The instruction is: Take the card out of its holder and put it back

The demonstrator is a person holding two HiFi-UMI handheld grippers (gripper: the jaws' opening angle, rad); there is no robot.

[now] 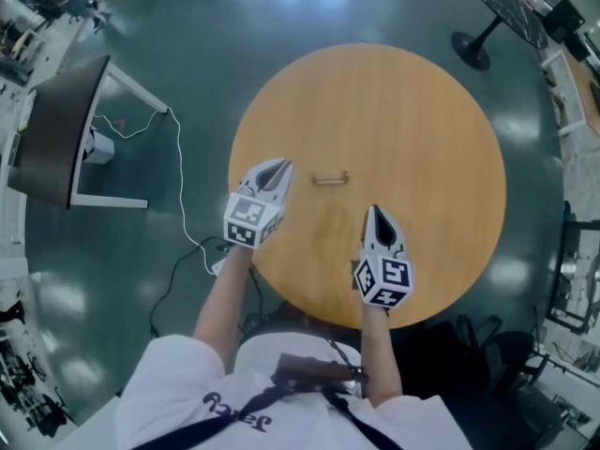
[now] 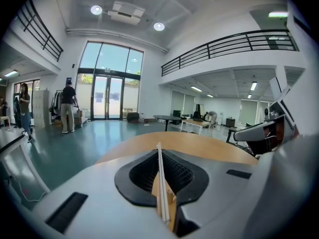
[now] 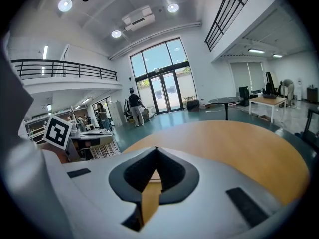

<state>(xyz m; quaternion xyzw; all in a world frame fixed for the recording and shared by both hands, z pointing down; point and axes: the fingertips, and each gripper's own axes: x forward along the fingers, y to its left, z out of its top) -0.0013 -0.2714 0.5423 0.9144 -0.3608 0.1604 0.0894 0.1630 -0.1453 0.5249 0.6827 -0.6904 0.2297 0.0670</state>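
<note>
The left gripper's (image 2: 158, 148) jaws are pinched narrow on a thin white card (image 2: 161, 183), which stands upright and edge-on, its long axis running along the jaws. The right gripper's (image 3: 156, 149) jaws meet with nothing between them. Beyond both tips a small wooden card holder (image 1: 330, 178) lies crosswise near the middle of the round wooden tabletop (image 1: 422, 139), with bare wood all round it. The left gripper is near the rim.

The worktop (image 1: 422, 139) was orange-brown wood grain; the floor (image 1: 187, 26) dark glossy teal. The left gripper (image 1: 279, 165) and right gripper (image 1: 375, 210) were pale grey with black pads (image 2: 144, 176), their cubes (image 1: 251, 219) patterned in black-and-white squares. The person's shirt (image 1: 178, 382) was white.
</note>
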